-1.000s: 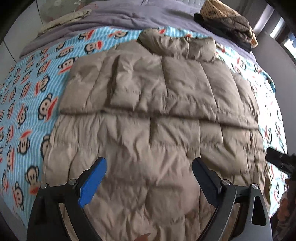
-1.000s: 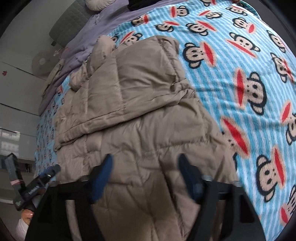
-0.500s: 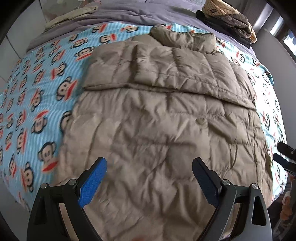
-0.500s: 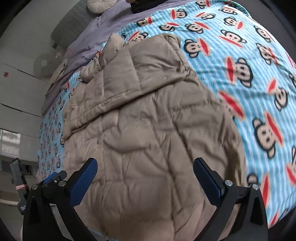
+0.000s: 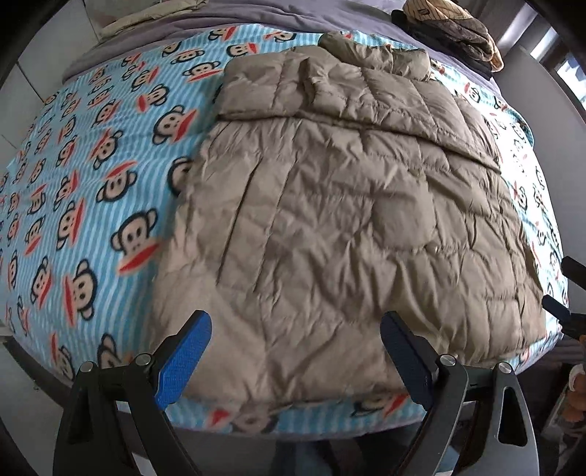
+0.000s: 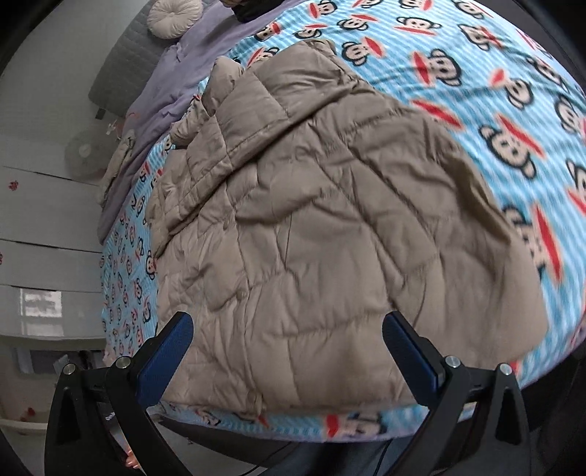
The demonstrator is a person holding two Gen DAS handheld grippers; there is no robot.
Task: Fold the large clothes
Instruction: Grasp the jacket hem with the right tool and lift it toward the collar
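Note:
A large tan quilted coat [image 5: 340, 205] lies flat on the bed, hood at the far end, its sleeves folded across the upper part. Its hem reaches almost to the bed's near edge. My left gripper [image 5: 295, 357] hangs open above the hem with nothing between its blue pads. The right wrist view shows the same coat [image 6: 322, 227] from the other side. There my right gripper [image 6: 287, 353] stands wide open over the hem, holding nothing. The right gripper's black tips [image 5: 566, 289] show at the right rim of the left wrist view.
A blue striped blanket with monkey faces [image 5: 91, 190] covers the bed, with a purple sheet [image 5: 234, 14] beyond it. Folded dark and patterned clothes [image 5: 450, 29] sit at the far right corner. A round cushion [image 6: 174, 18] and grey headboard lie at the far end. White cabinets [image 6: 40, 219] stand beside the bed.
Both grippers have drawn back toward the near bed edge and lifted a little, so the whole coat and its hem now show. The right gripper's jaws went from partly closed to wide open.

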